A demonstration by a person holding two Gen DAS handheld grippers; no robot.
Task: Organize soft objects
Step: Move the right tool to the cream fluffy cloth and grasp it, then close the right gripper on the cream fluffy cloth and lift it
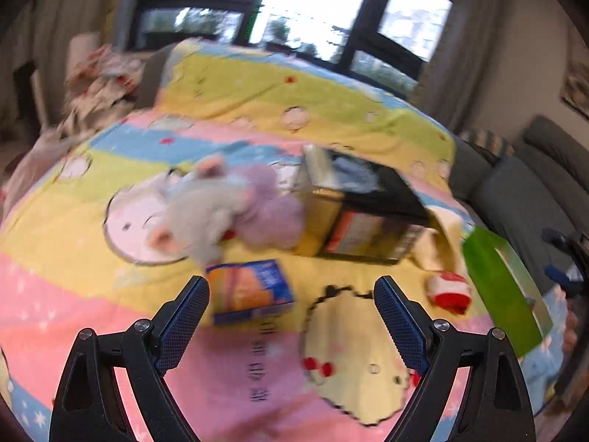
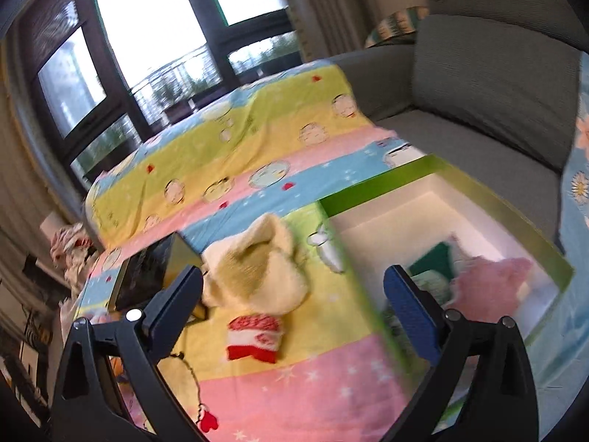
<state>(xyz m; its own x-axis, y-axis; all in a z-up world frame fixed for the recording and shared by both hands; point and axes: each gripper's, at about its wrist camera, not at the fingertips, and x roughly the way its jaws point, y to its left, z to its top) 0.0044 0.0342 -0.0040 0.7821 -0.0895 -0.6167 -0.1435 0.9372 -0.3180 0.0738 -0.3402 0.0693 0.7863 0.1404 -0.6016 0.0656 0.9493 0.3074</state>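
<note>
Holding both grippers, left (image 1: 291, 316) and right (image 2: 294, 304), wide open and empty, you are facing the sock (image 2: 254, 337). It is lying crosswise just beyond your right fingers, left of the box (image 2: 371, 188), so that hand is nearer.

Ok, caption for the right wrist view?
Open right gripper above cartoon blanket, red-white sock ahead, green box holding soft items.

Across the top of both frames we see dark-framed windows (image 1: 302, 11). A grey sofa (image 2: 478, 84) fills the upper right, and a blue-and-orange carton (image 1: 250, 291) lies low at centre-left.
</note>
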